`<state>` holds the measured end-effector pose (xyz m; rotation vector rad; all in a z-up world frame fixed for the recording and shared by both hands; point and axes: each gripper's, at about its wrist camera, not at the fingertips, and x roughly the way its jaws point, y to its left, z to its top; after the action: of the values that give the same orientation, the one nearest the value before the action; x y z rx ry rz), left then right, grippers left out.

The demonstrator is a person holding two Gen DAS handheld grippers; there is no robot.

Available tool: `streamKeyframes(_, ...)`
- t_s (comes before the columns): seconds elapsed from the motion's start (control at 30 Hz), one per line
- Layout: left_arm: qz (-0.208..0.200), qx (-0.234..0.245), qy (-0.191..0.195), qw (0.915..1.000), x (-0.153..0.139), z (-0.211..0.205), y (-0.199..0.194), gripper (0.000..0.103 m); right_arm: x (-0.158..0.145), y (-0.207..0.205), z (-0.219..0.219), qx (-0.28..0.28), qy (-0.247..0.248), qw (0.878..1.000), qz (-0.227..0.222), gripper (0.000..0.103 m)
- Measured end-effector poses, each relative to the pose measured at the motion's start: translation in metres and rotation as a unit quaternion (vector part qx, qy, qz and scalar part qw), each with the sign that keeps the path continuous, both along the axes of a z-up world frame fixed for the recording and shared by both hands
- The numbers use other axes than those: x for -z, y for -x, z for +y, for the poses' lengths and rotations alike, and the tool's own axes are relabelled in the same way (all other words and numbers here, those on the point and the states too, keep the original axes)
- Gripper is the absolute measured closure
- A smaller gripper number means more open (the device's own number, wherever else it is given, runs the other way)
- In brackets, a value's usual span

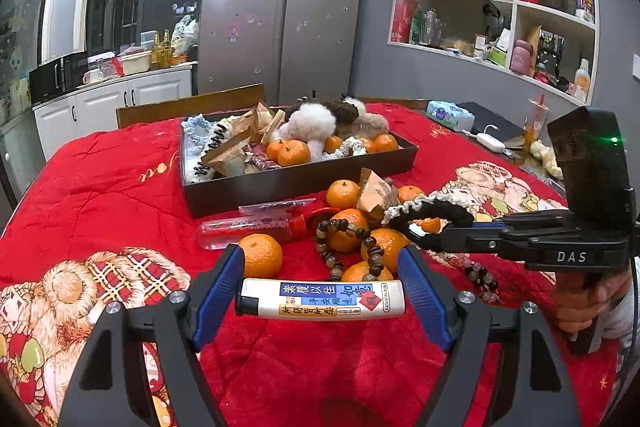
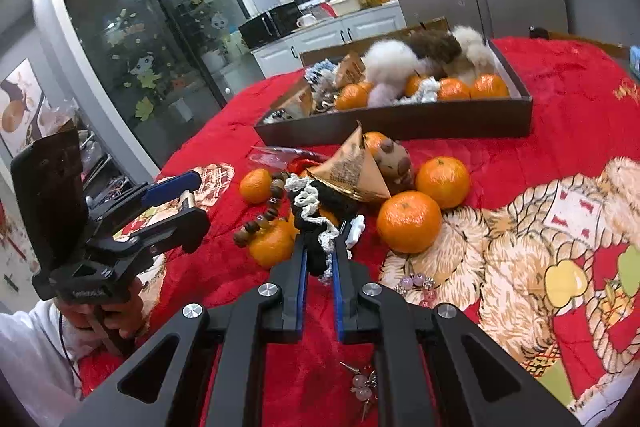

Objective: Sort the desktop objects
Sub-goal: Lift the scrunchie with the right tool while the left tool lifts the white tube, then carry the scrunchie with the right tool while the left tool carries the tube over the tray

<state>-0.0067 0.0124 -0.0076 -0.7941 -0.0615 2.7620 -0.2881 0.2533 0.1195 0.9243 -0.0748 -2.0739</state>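
The right hand-held gripper (image 2: 320,259) is seen pinched tight on a black knitted scrunchie w/ a white crochet frill (image 2: 316,219), which lies draped over the pile of loose items on the desk, covered in a red plush blanket (image 1: 100,179), in front of the dark brown shallow cardboard tray (image 1: 296,183). No earlier frame is given, so only the clamped state is noted: blue pads are pressed into the fabric near its closest loop. The scrunchie is judged light, soft & stretchy; it will sag and swing when lifted, and its far end may drag on the folded gold paper packet (image 2: 352,171) or the brown wooden bead bracelet (image 2: 264,211) beside it. A grip across the bunched band, as taken, seems best; no crush risk.

The left hand-held gripper (image 1: 322,291) is spread wide, w/ a white cylindrical lighter printed w/ blue & yellow label panels (image 1: 320,299) lying crosswise between its fingers; pads appear not to press on it. The lighter is judged rigid, smooth & somewhat slippery, so it is best taken across the mid-body. Round orange mandarins (image 2: 408,223) lie around the pile, likely to roll if nudged. The tray, already holding fruit, fluffy pom-poms & scrunchies, is presumably the destination.
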Motion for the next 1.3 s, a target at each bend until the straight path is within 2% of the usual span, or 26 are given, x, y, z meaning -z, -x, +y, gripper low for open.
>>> streamKeyframes(0.33, 0.031, 0.009, 0.014, 0.9994, -0.007, 0.007, -0.01, 0.022, -0.02, -0.012, 0.005, 0.008, 0.009, 0.999, 0.046, 0.092)
streamKeyframes(0.67, 0.067, -0.02, 0.032, 0.9971, -0.021, 0.012, -0.014, 0.022, -0.041, -0.017, 0.015, 0.04, 0.022, 0.995, 0.085, 0.091)
streamKeyframes(0.8, 0.068, -0.024, 0.017, 0.9972, -0.033, 0.012, -0.015, 0.022, -0.05, -0.012, 0.014, 0.049, 0.027, 0.995, 0.081, 0.091)
streamKeyframes(0.93, 0.078, -0.033, 0.022, 0.9962, -0.043, 0.011, -0.018, 0.022, -0.058, -0.012, 0.005, 0.051, 0.03, 0.995, 0.082, 0.091)
streamKeyframes(1.07, 0.078, -0.039, 0.018, 0.9961, -0.049, 0.006, -0.022, 0.022, -0.064, -0.018, -0.01, 0.045, 0.013, 0.994, 0.102, 0.091)
streamKeyframes(1.3, 0.071, -0.045, 0.016, 0.9963, -0.058, 0.003, -0.018, 0.022, -0.071, -0.018, -0.019, 0.035, 0.01, 0.993, 0.109, 0.093)
